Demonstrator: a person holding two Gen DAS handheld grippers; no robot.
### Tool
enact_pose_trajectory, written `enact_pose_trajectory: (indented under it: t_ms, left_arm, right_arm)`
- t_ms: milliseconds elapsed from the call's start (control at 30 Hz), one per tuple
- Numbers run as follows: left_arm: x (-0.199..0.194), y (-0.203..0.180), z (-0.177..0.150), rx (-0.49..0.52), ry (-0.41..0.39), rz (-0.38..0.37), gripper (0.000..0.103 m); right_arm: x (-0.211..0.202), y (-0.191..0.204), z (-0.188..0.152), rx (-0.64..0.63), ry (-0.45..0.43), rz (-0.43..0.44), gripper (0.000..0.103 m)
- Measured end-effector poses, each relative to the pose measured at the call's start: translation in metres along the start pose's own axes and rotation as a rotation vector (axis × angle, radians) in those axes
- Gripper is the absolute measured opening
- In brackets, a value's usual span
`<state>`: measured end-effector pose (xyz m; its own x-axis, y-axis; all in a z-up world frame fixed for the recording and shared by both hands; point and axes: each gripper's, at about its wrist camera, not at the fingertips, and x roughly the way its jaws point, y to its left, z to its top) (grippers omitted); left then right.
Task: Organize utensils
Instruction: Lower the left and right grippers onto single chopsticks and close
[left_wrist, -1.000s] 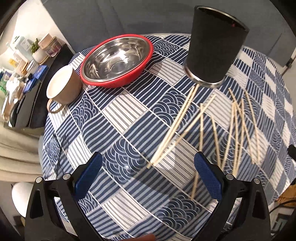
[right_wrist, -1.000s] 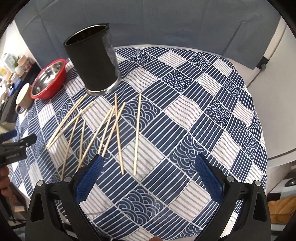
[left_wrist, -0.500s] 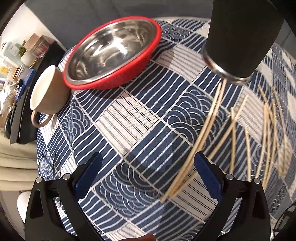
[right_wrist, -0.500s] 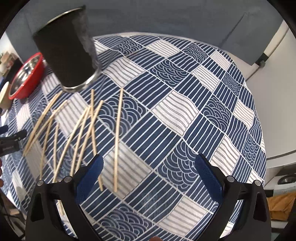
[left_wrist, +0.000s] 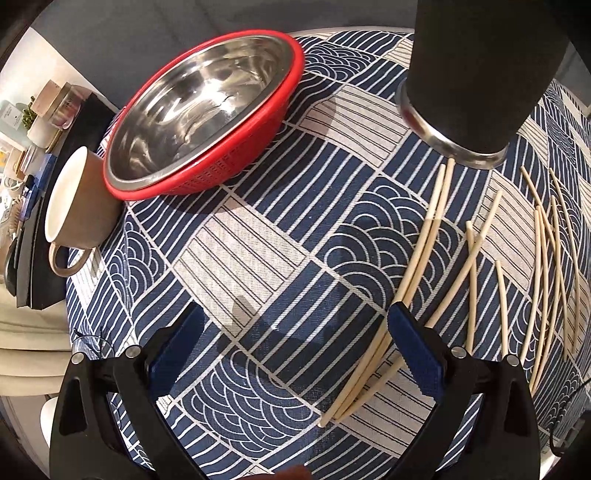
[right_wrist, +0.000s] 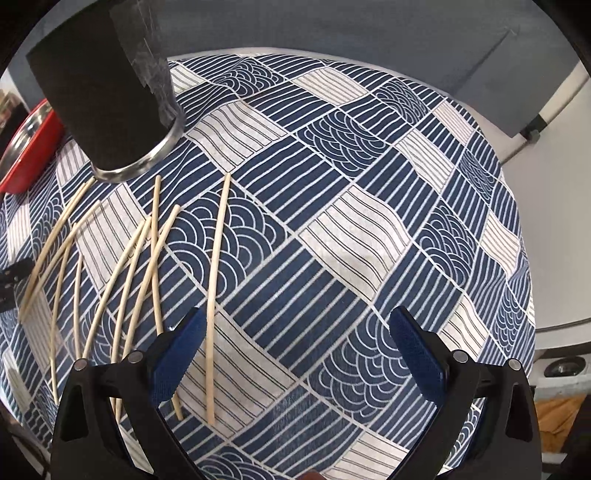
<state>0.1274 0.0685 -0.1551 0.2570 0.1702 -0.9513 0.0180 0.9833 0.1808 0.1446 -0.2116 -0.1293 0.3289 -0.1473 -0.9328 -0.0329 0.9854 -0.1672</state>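
Observation:
Several pale wooden chopsticks (left_wrist: 476, 254) lie loose on the blue patterned tablecloth (left_wrist: 258, 236), and they also show in the right wrist view (right_wrist: 147, 258). A tall black cup (left_wrist: 476, 74) with a metal base stands just behind them; it also shows in the right wrist view (right_wrist: 107, 96). My left gripper (left_wrist: 295, 350) is open and low over the cloth, its right finger over the nearest pair of chopsticks (left_wrist: 421, 258). My right gripper (right_wrist: 295, 350) is open, with one chopstick (right_wrist: 216, 291) just inside its left finger.
A steel bowl inside a red colander (left_wrist: 207, 110) sits at the back left, with a tan mug (left_wrist: 77, 206) beside it near the table edge. Shelf clutter (left_wrist: 44, 114) lies beyond. The table's right edge (right_wrist: 532, 295) curves close by.
Both grippers have moved down and forward toward the table. The cup and chopsticks look larger. In the left view the nearest chopsticks now lie under the right finger.

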Motion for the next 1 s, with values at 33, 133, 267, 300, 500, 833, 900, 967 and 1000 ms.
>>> enact_pose_trajectory:
  t_ms: [33, 133, 267, 300, 500, 833, 900, 967, 1000]
  left_arm:
    - [0.001, -0.001, 0.000, 0.002, 0.003, -0.006, 0.097]
    - [0.003, -0.004, -0.001, 0.002, -0.001, 0.009, 0.097]
    - [0.009, -0.006, 0.006, 0.007, 0.008, 0.027, 0.099]
    - [0.010, -0.007, 0.006, 0.013, 0.000, 0.027, 0.099]
    - [0.018, 0.002, 0.013, 0.025, 0.001, -0.025, 0.099]
    - [0.031, 0.032, 0.007, -0.076, -0.025, -0.154, 0.099]
    - [0.031, 0.033, 0.006, -0.067, -0.041, -0.157, 0.099]
    - [0.032, 0.034, 0.006, -0.078, -0.045, -0.152, 0.099]
    - [0.030, 0.031, 0.003, -0.083, -0.045, -0.150, 0.099]
  right_arm:
    - [0.001, 0.000, 0.001, 0.000, 0.002, -0.001, 0.095]
    - [0.007, 0.001, 0.002, -0.001, 0.010, -0.011, 0.095]
    - [0.016, 0.001, 0.001, -0.001, 0.030, -0.017, 0.095]
    - [0.018, 0.001, 0.001, 0.000, 0.033, -0.017, 0.095]
    - [0.029, 0.002, -0.001, 0.002, 0.042, -0.015, 0.095]
    - [0.039, -0.018, -0.004, 0.097, 0.052, 0.109, 0.095]
    - [0.042, -0.022, -0.003, 0.118, 0.068, 0.127, 0.096]
    - [0.041, -0.022, -0.001, 0.115, 0.078, 0.121, 0.095]
    - [0.040, -0.023, 0.000, 0.125, 0.083, 0.105, 0.095]
